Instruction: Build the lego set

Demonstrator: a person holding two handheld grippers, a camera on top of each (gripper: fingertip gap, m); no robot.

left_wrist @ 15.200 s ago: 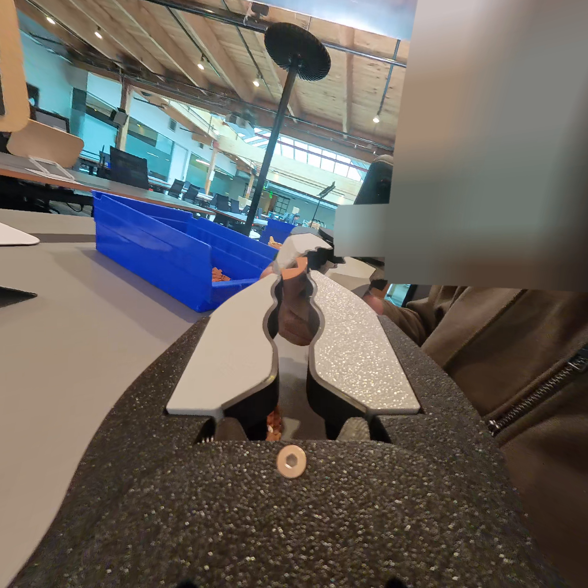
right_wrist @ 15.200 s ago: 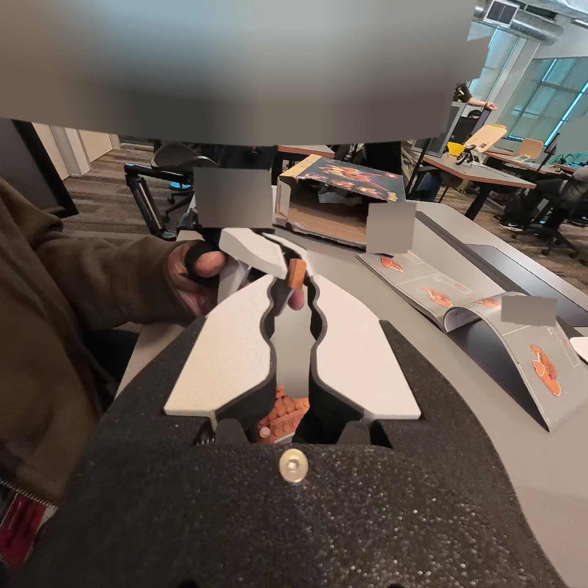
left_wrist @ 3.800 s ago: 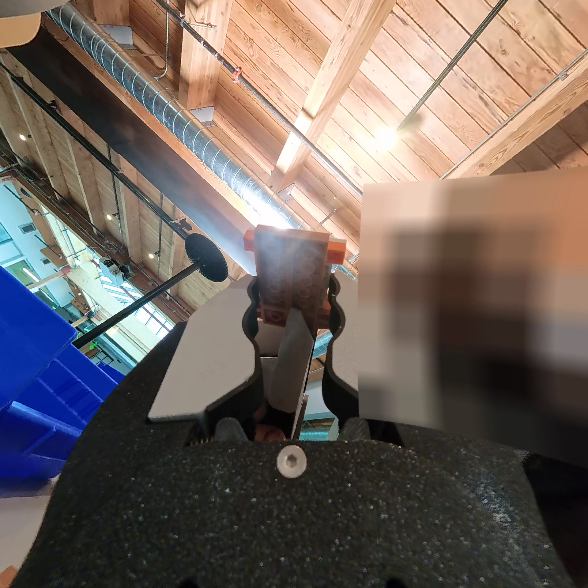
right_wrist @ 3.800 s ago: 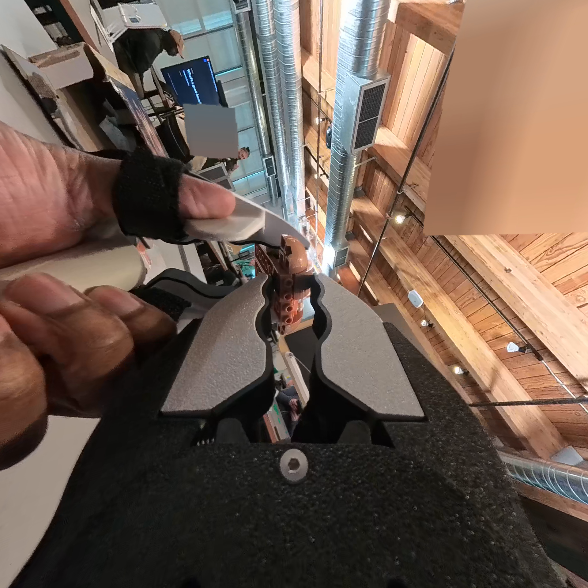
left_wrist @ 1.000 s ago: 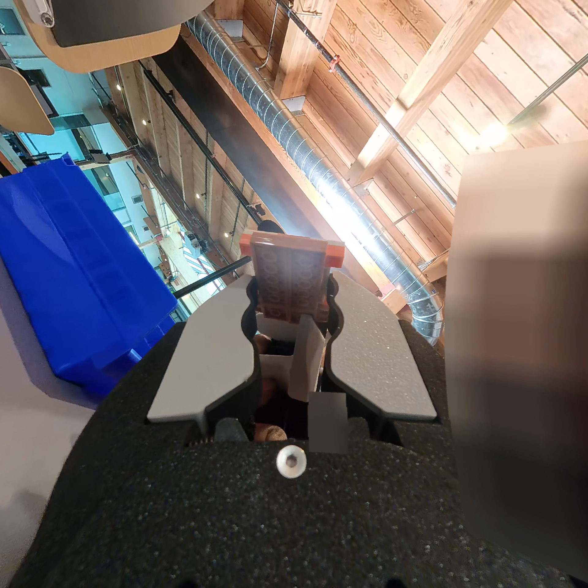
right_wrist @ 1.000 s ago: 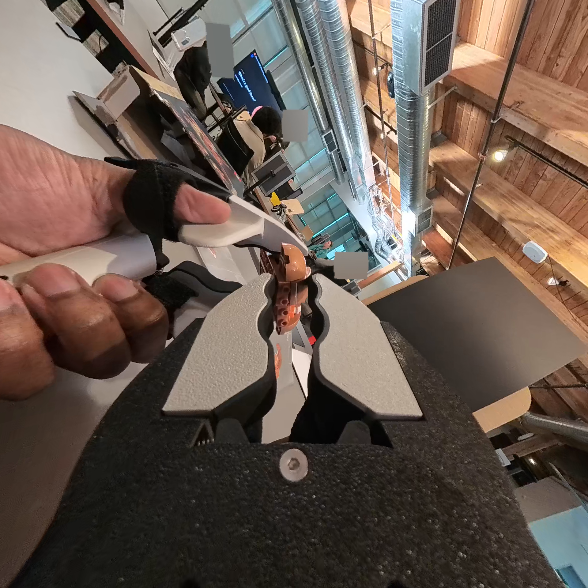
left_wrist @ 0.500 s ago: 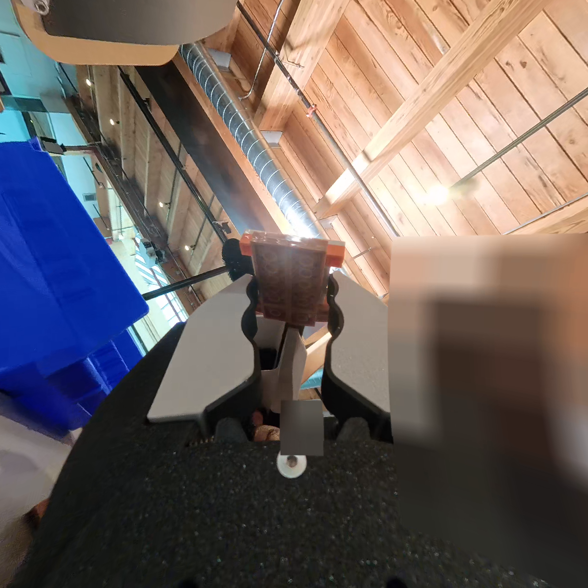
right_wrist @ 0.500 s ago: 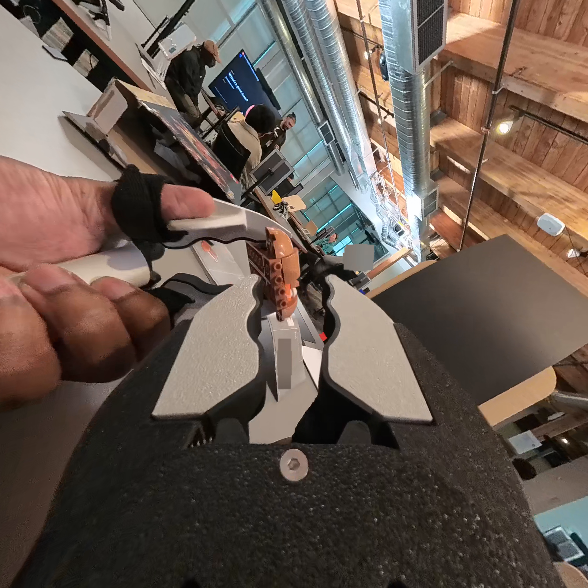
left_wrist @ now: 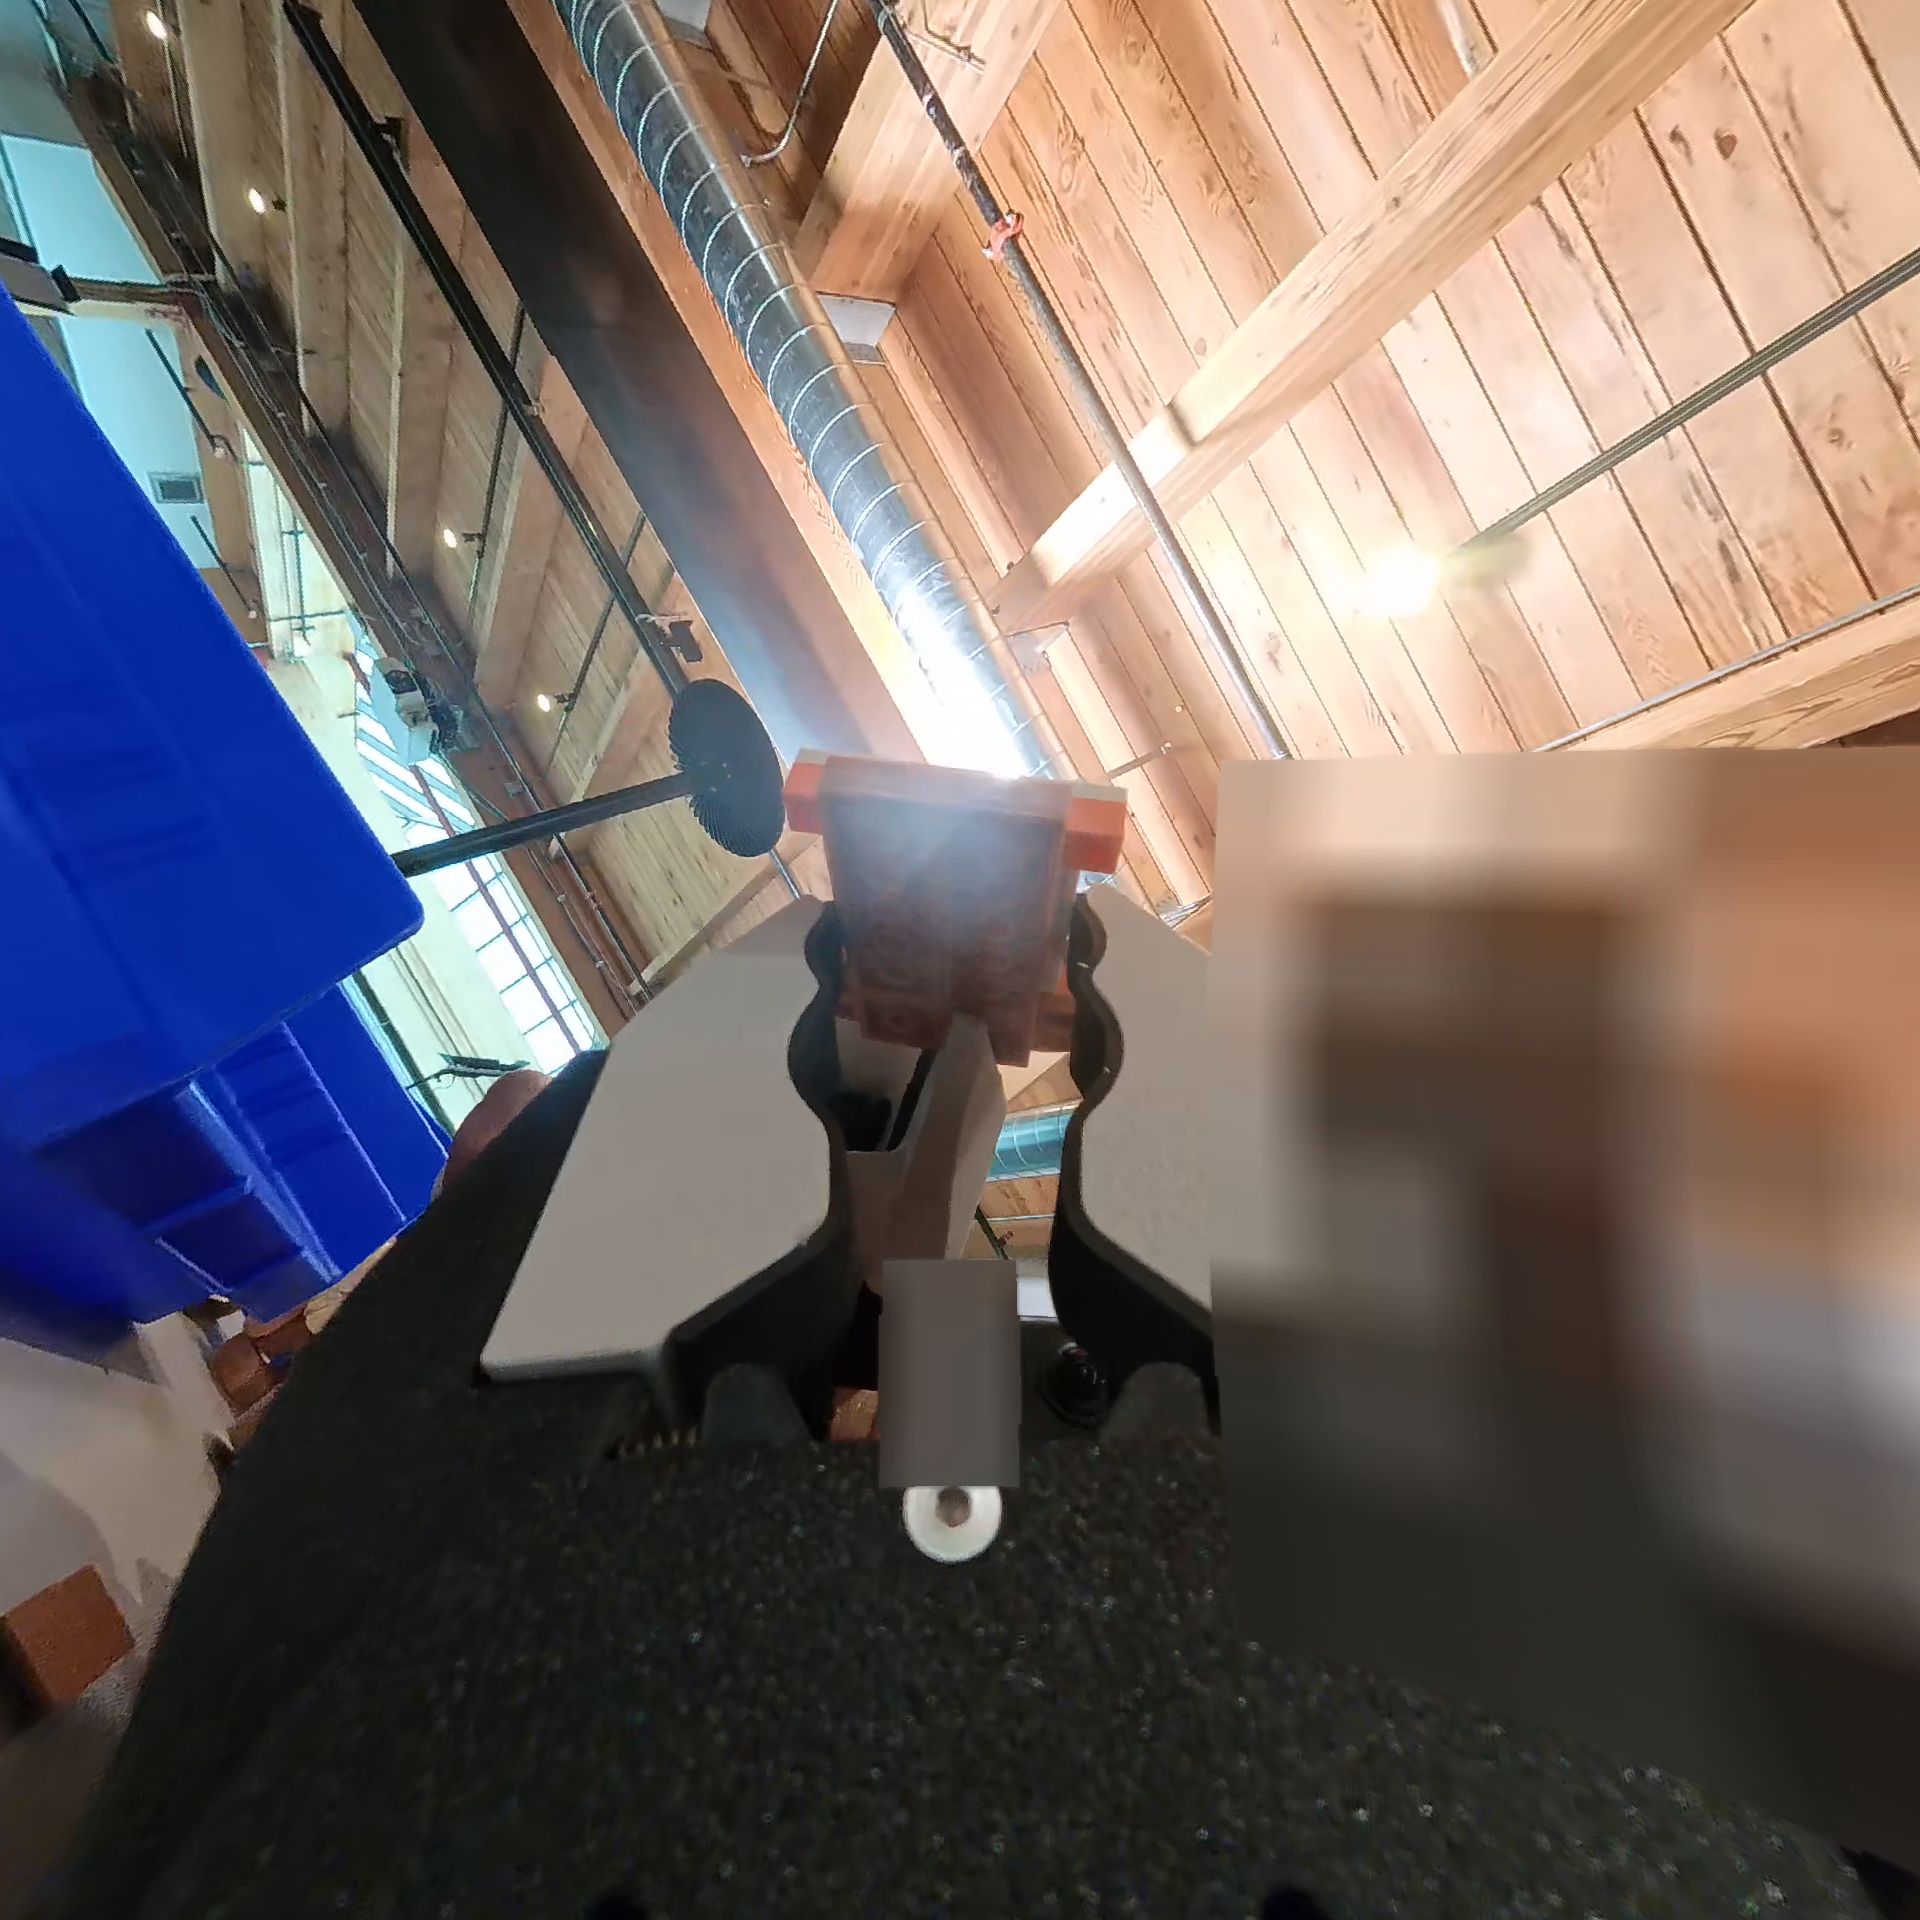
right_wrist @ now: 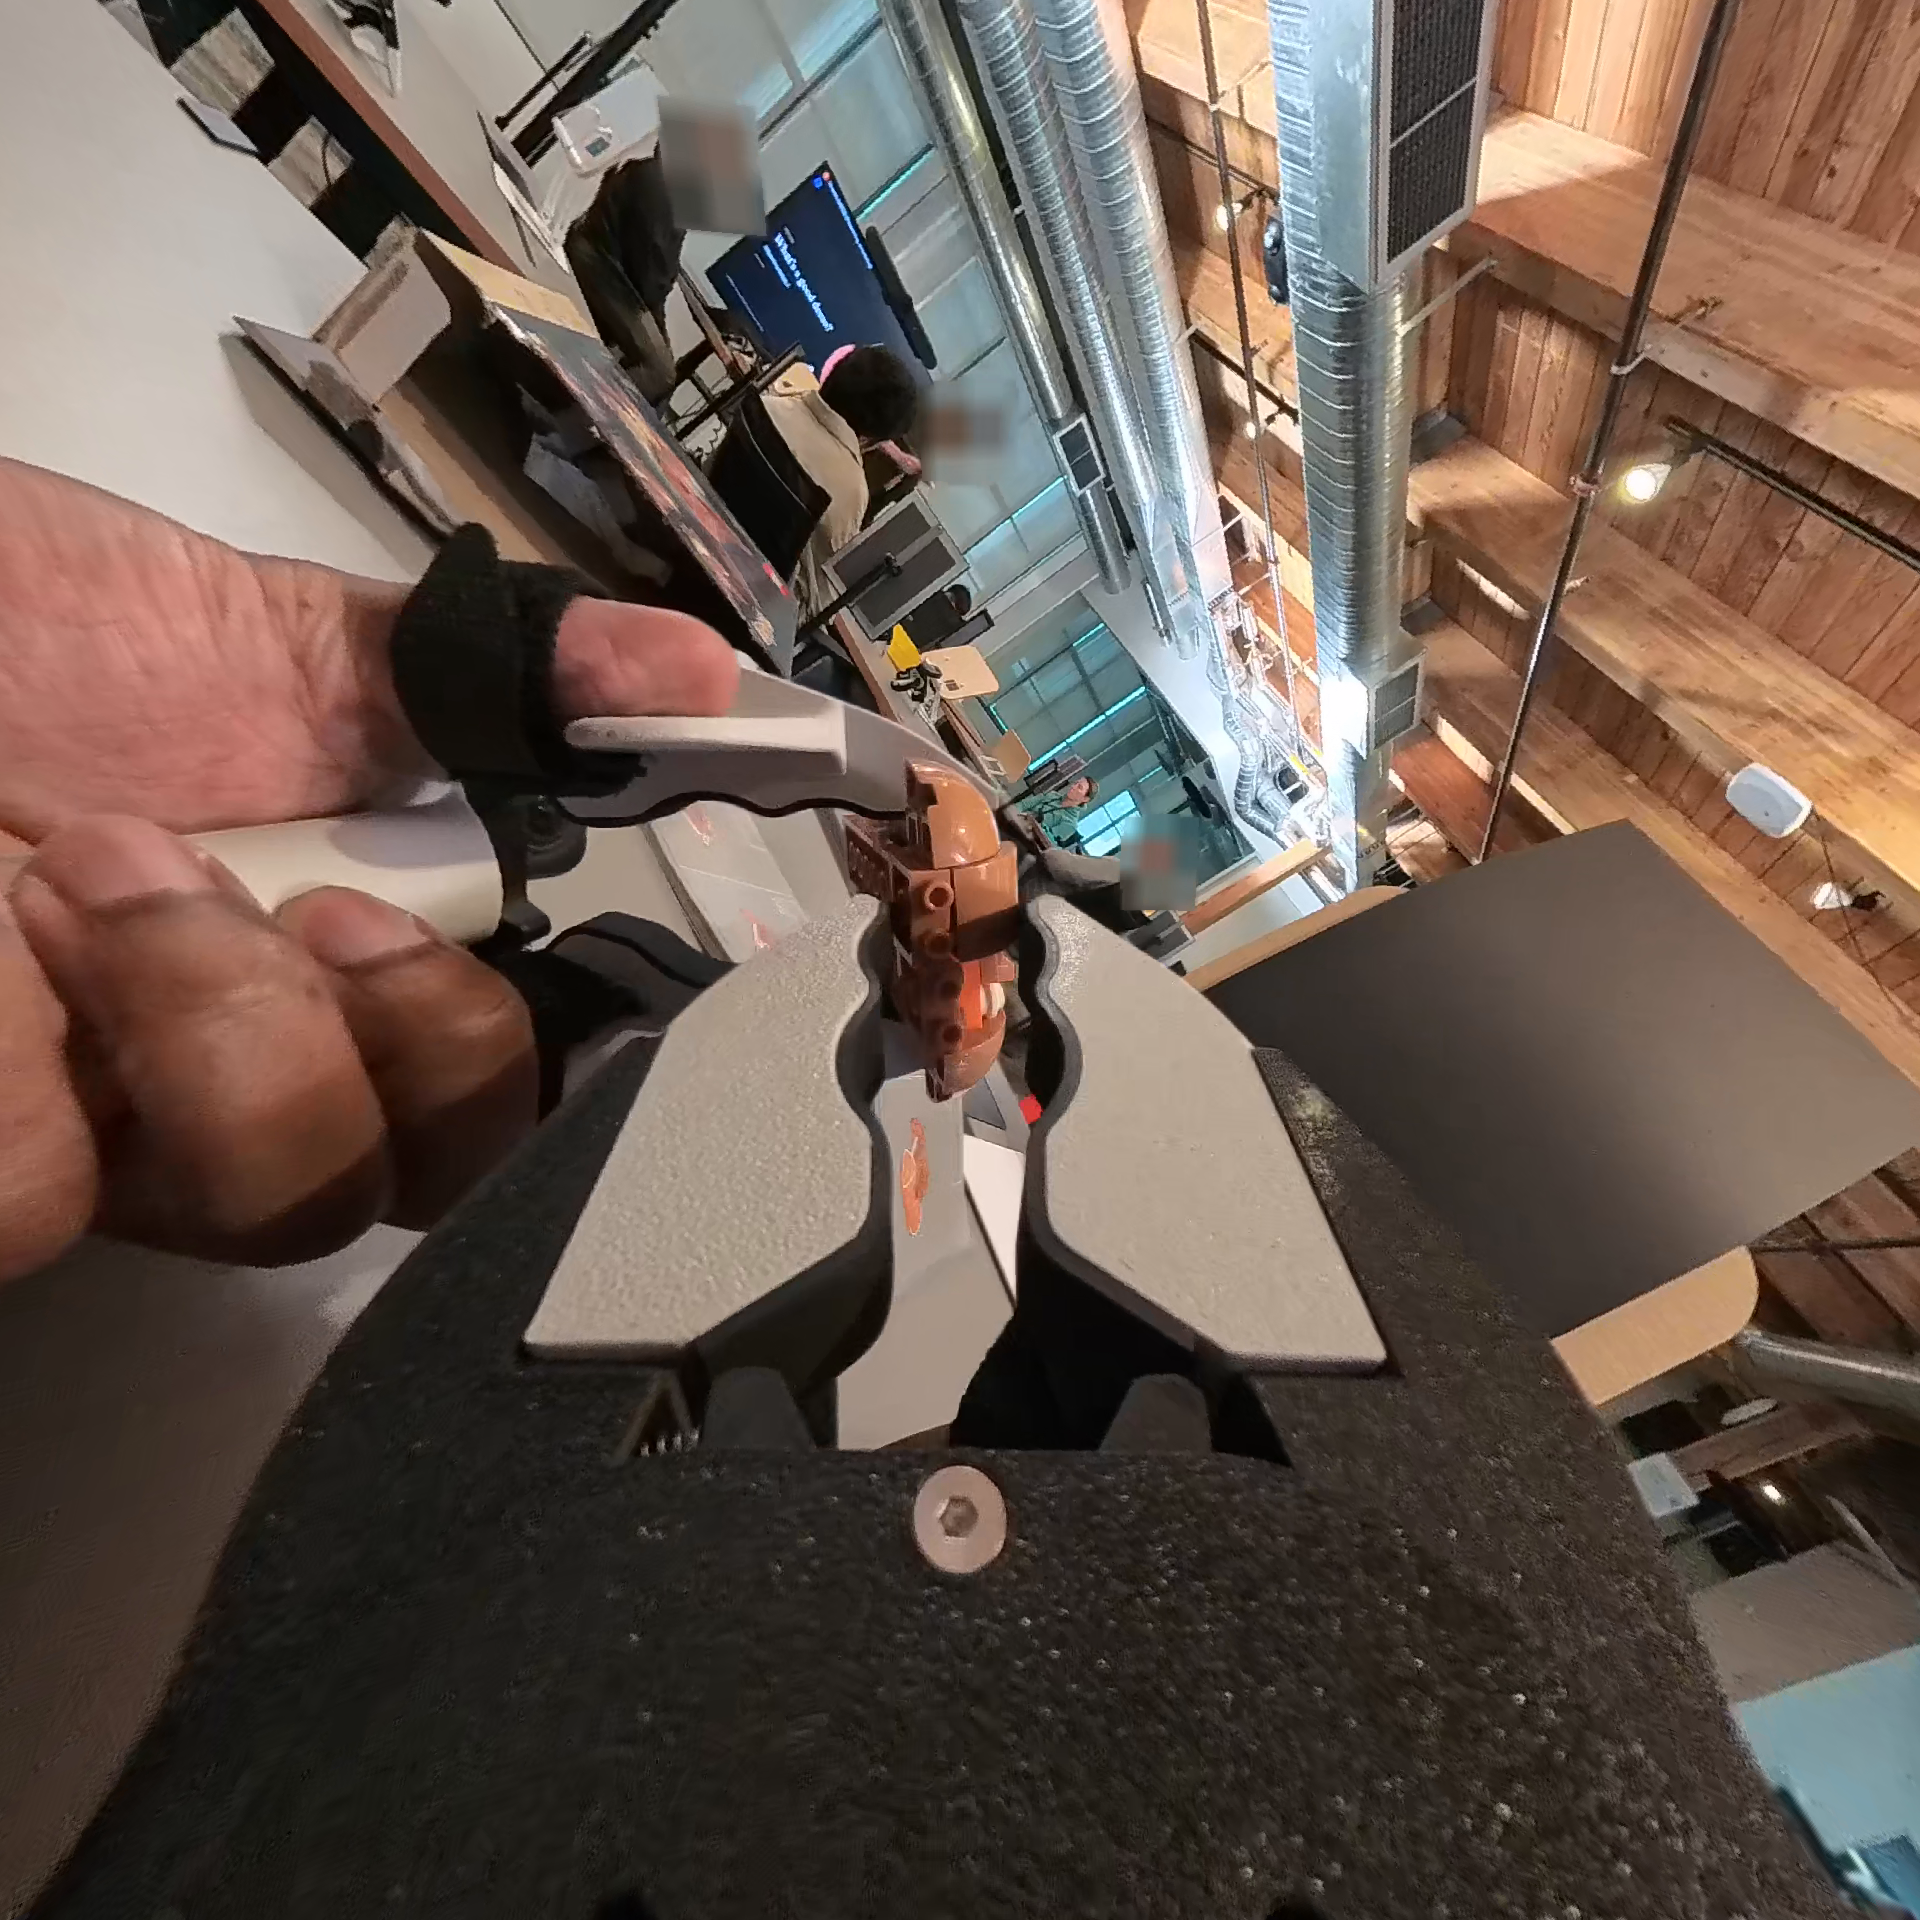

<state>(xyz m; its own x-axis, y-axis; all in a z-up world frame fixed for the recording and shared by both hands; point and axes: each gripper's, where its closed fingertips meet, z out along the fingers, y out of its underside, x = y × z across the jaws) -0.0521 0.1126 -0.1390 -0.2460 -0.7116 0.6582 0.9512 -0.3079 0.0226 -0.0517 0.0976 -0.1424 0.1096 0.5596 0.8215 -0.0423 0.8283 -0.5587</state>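
Observation:
A brown lego assembly (left_wrist: 940,935) with orange pieces at its top end is held up in the air toward the wooden ceiling. My left gripper (left_wrist: 951,935) is shut on it. In the right wrist view the same assembly (right_wrist: 951,883), rounded on one side and studded on the other, sits between the tips of my right gripper (right_wrist: 951,925), whose jaws close on its lower part. A grey finger of the left gripper (right_wrist: 727,738) reaches the assembly from the left. A finger of the right gripper (left_wrist: 951,1132) shows edge-on under the assembly in the left wrist view.
A blue bin (left_wrist: 156,831) stands close on the left. A hand (right_wrist: 208,883) holds the left gripper. The white table (right_wrist: 125,312) and a printed sheet (right_wrist: 920,1174) lie behind. Loose brown bricks (left_wrist: 62,1652) lie at lower left. People sit at desks far off. Only a small space, under 4 cm, lies between the two pairs of fingers.
My right gripper's jaws opened about half a second ago and have closed again on the assembly. The left gripper has tilted, so the blue bin has slid toward the left edge.

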